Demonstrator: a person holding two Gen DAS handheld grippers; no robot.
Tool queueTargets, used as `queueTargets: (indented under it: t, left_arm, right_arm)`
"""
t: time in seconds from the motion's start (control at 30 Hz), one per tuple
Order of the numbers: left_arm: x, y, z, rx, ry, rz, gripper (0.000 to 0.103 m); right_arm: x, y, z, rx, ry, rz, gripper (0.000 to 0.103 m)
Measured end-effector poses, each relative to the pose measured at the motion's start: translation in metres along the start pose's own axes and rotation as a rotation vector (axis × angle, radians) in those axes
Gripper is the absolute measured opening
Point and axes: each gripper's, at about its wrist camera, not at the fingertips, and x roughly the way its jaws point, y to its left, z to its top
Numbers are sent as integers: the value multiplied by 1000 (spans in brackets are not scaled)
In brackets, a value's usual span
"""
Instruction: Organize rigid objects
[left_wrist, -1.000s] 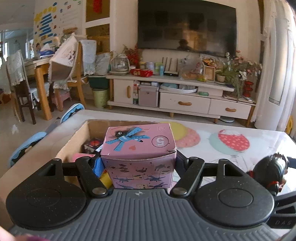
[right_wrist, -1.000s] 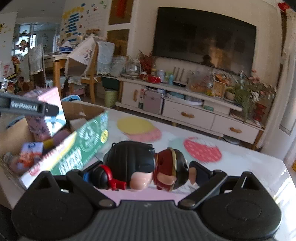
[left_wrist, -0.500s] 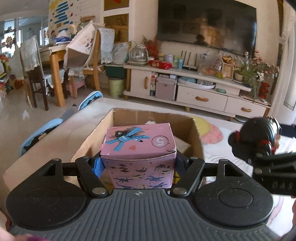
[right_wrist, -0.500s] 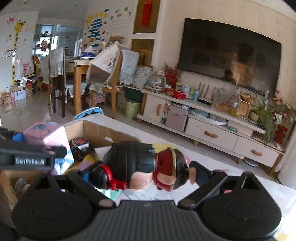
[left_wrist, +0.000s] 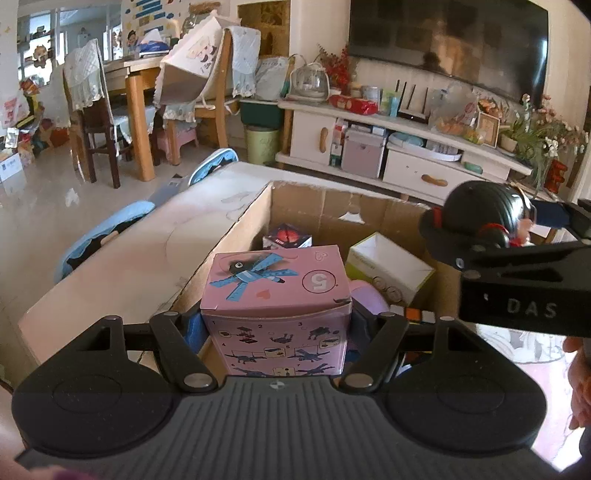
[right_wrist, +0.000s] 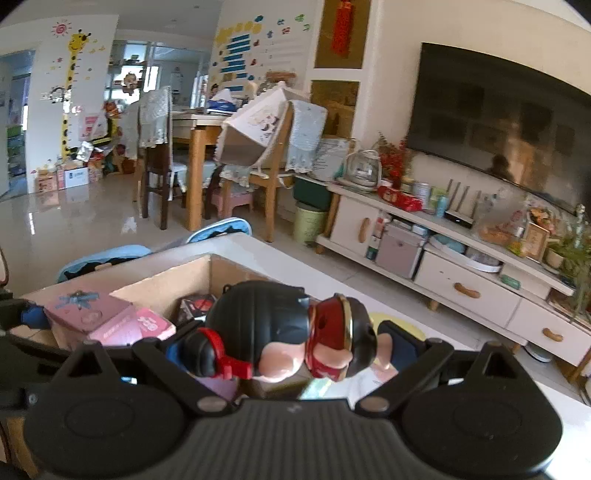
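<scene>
The left gripper (left_wrist: 275, 325) is pointing forward and downward, its jaws clamping from both sides — the right gripper (right_wrist: 280, 350) is reaching across beside it, likewise clamping a load.

Pink printed paperboard box (left_wrist: 275, 295): matt, smooth, creased at one top corner. Open brown corrugated cardboard carton (left_wrist: 236, 236): rough, scuffed walls, torn paper patches inside. Black-haired toy figurine with red headband (right_wrist: 280, 332): hard moulded plastic, glossy, catching highlights. White-and-green paperboard carton (left_wrist: 391, 266) in the box: smooth, faint sheen. Pale table top (left_wrist: 122, 266): smooth, worn, slightly glossy. Black gripper body (left_wrist: 277, 417): matt ribbed plastic, metal rivets.
</scene>
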Motion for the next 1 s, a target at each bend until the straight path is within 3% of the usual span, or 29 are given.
queueTargets:
  t: [0.3, 0.4, 0.53, 0.77, 0.87, 1.0]
  left_arm:
    - [1, -3, -5, 5, 35, 13, 89]
    - [0, -5, -7, 15, 36, 27, 101]
    - [-3, -7, -8, 17, 36, 30, 102]
    - [4, -11, -15, -21, 19, 24, 103]
    - [-4, -15, -15, -16, -91, 51, 103]
    - [-5, -19, -15, -20, -166, 90, 103]
  right_arm:
    - [25, 7, 4, 31, 19, 68, 98]
    - [33, 11, 5, 28, 23, 116, 99]
    - [23, 12, 7, 32, -13, 111, 102]
    - [-7, -14, 0, 75, -82, -38, 102]
    - [-17, -28, -9, 115, -86, -89, 102]
    - [-29, -44, -27, 168, -71, -123, 102]
